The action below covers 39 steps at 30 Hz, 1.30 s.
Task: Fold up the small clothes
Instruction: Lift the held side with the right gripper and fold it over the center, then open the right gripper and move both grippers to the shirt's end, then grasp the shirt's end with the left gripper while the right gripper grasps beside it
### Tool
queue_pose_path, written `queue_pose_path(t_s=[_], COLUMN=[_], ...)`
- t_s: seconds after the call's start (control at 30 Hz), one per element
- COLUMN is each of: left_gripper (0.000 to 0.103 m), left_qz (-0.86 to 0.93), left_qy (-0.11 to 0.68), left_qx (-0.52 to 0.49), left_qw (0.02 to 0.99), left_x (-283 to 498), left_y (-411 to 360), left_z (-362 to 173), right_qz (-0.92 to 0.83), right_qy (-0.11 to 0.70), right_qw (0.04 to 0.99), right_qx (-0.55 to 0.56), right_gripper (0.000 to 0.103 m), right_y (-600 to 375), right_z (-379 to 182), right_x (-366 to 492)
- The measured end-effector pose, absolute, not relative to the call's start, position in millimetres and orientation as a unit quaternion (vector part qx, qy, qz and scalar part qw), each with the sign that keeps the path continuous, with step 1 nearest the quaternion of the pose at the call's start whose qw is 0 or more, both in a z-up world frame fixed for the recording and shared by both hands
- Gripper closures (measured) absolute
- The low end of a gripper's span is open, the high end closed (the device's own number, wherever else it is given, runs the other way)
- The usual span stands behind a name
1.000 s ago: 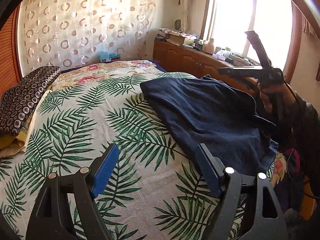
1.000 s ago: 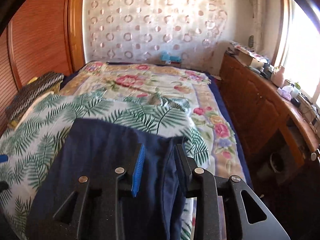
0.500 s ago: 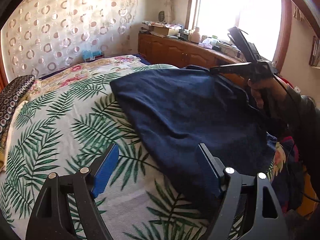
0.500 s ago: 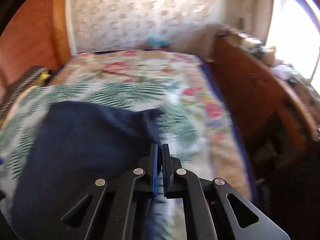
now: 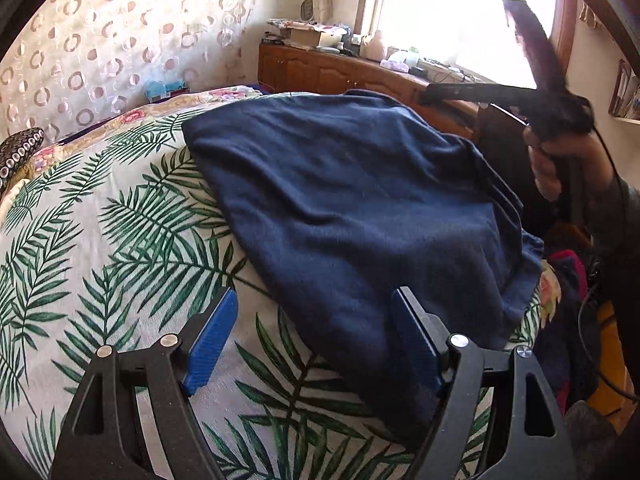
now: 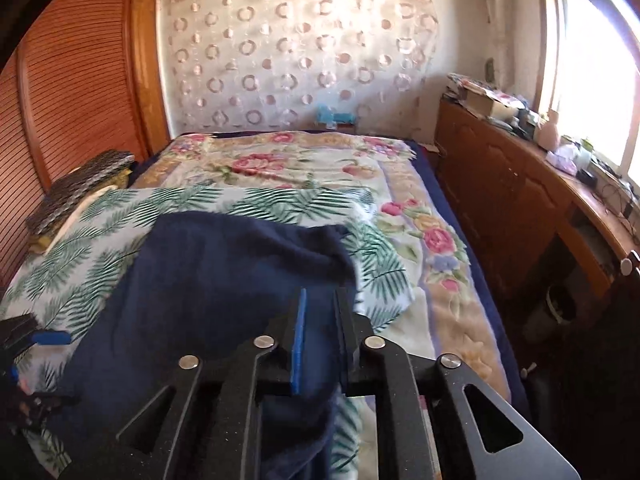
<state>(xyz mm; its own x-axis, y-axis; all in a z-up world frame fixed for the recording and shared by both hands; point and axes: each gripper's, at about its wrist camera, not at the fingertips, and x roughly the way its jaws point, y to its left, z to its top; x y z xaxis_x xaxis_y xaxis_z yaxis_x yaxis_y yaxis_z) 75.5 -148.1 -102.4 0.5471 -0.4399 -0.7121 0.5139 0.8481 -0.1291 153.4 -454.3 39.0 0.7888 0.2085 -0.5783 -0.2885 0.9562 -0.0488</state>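
Observation:
A dark navy garment [image 5: 352, 216] lies spread on the palm-leaf bedspread [image 5: 100, 240]; it also shows in the right wrist view [image 6: 224, 280]. My left gripper [image 5: 316, 340] is open wide, low over the near corner of the garment, with its right finger on the cloth. My right gripper [image 6: 320, 328] hovers over the garment's right edge with its jaws slightly apart and nothing between them. In the left wrist view the right gripper [image 5: 424, 96] is held in a hand above the garment's far right edge.
A wooden sideboard [image 6: 520, 200] with clutter runs along the bed's right side under the window. A patterned pillow [image 6: 80, 184] lies at the left by the wooden wardrobe [image 6: 72, 92]. A floral blanket [image 6: 300, 164] covers the far bed.
My right gripper shut half a second ago and has now opened a little. The left gripper moved closer over the garment's near corner and stayed open.

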Motion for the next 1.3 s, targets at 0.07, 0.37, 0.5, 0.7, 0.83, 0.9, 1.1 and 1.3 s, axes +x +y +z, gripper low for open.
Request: queue_pose_path(t_s=[0.07, 0.37, 0.5, 0.7, 0.83, 0.9, 1.1, 1.3], left_gripper=[0.023, 0.023, 0.034, 0.043, 0.045, 0.046, 0.047, 0.065], left_qz=[-0.271, -0.284, -0.302, -0.303, -0.302, -0.303, -0.313, -0.329], left_qy=[0.383, 0.387, 0.394, 0.394, 0.397, 0.402, 0.416, 0.418], left_qx=[0.043, 0.039, 0.048, 0.061, 0.057, 0.057, 0.060, 0.060], left_qw=[0.882, 0.877, 0.867, 0.866, 0.865, 0.862, 0.852, 0.845], left_x=[71.7, 58.1, 51.4, 45.2, 46.8, 46.4, 39.2, 31.9], left_y=[-146.8, -147.2, -152.8, -155.4, -154.3, -154.0, -154.9, -154.3], left_z=[-99.8, -99.1, -98.0, -95.8, -97.1, -99.1, -106.5, -107.1], right_qz=[0.146, 0.157, 0.153, 0.158, 0.166, 0.167, 0.170, 0.170], right_qy=[0.299, 0.331, 0.337, 0.335, 0.335, 0.337, 0.332, 0.328], right_qw=[0.940, 0.927, 0.926, 0.927, 0.925, 0.924, 0.924, 0.924], right_qx=[-0.071, -0.083, -0.075, -0.064, -0.064, -0.068, -0.088, -0.102], right_gripper=[0.069, 0.063, 0.063, 0.061, 0.054, 0.053, 0.052, 0.047], right_y=[-453.5, -474.9, -485.6, -488.7, -481.1, -478.2, -468.0, -460.0], right_z=[31.6, -2.1, -1.3, 0.9, -0.7, -2.1, 1.1, 1.6], right_x=[141.6, 96.9, 80.7, 67.9, 64.4, 60.3, 54.5, 50.3])
